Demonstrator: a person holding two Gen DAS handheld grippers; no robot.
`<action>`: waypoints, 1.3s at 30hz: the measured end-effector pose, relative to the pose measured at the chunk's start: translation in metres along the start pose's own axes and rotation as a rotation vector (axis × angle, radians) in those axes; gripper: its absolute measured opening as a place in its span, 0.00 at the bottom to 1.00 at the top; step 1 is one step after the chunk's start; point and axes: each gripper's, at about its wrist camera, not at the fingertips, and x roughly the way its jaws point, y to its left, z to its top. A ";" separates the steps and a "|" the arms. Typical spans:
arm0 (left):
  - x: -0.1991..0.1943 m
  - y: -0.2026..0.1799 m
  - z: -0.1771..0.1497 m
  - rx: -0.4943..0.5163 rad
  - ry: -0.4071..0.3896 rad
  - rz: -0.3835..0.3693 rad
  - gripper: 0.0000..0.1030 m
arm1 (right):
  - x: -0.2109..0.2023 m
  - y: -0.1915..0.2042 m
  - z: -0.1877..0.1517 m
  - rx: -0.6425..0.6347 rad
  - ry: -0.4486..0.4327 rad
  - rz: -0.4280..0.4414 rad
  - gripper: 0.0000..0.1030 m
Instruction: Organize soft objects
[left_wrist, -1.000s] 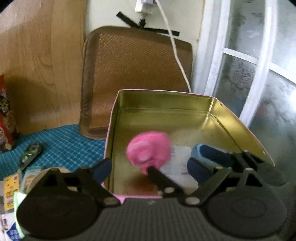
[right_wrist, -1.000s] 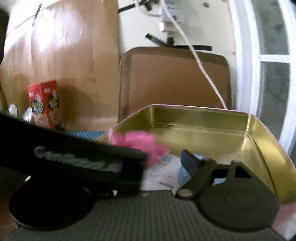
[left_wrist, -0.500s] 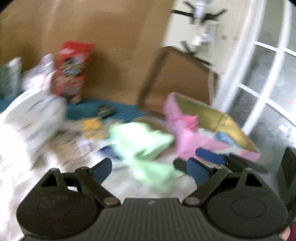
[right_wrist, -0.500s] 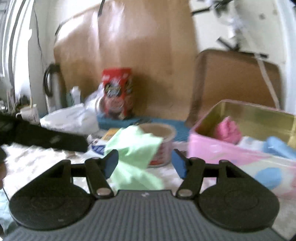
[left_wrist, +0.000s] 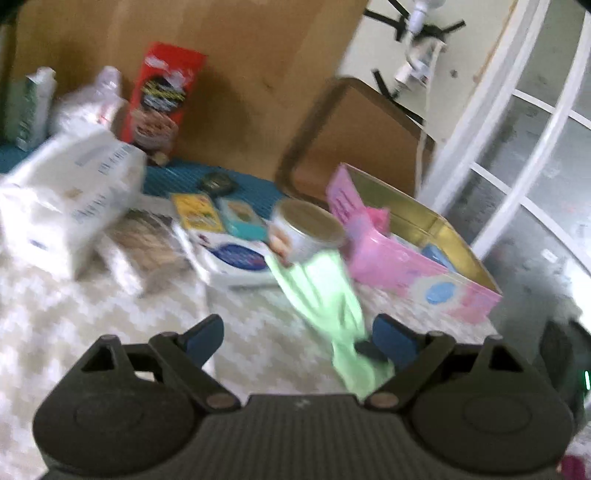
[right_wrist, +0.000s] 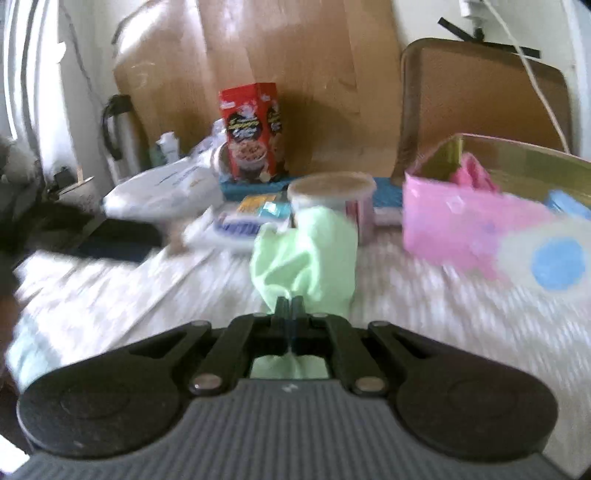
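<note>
A light green cloth (right_wrist: 306, 258) lies bunched on the white patterned cover in front of a can. My right gripper (right_wrist: 290, 306) is shut on the cloth's near end, and green fabric shows under its jaws. In the left wrist view the same green cloth (left_wrist: 325, 291) runs from the can down toward my right finger. My left gripper (left_wrist: 299, 332) hovers open above the cover with nothing pressed between its blue pads. The pink tin box (right_wrist: 461, 229) stands to the right, holding a pink fluffy thing (right_wrist: 471, 173) and a blue soft thing (right_wrist: 569, 206).
A lidded can (right_wrist: 332, 192) stands just behind the cloth. Behind it are a red cereal box (right_wrist: 251, 129), a white plastic bag (right_wrist: 162, 192) and flat packets (left_wrist: 221, 221). A brown panel (right_wrist: 480, 99) leans on the wall behind the tin. A window frame (left_wrist: 517, 129) is on the right.
Both views have swung away from inside the tin to the table left of it. The right gripper, open before, has closed on the green cloth. The left stays open.
</note>
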 end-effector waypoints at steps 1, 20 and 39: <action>0.003 -0.004 -0.002 0.006 0.014 -0.012 0.87 | -0.014 0.003 -0.012 0.001 0.006 0.019 0.04; 0.067 -0.087 -0.037 0.262 0.269 -0.063 0.31 | -0.047 0.013 -0.060 -0.052 -0.065 -0.071 0.10; 0.147 -0.237 0.000 0.440 0.285 -0.281 0.22 | -0.106 -0.102 -0.042 0.115 -0.296 -0.385 0.09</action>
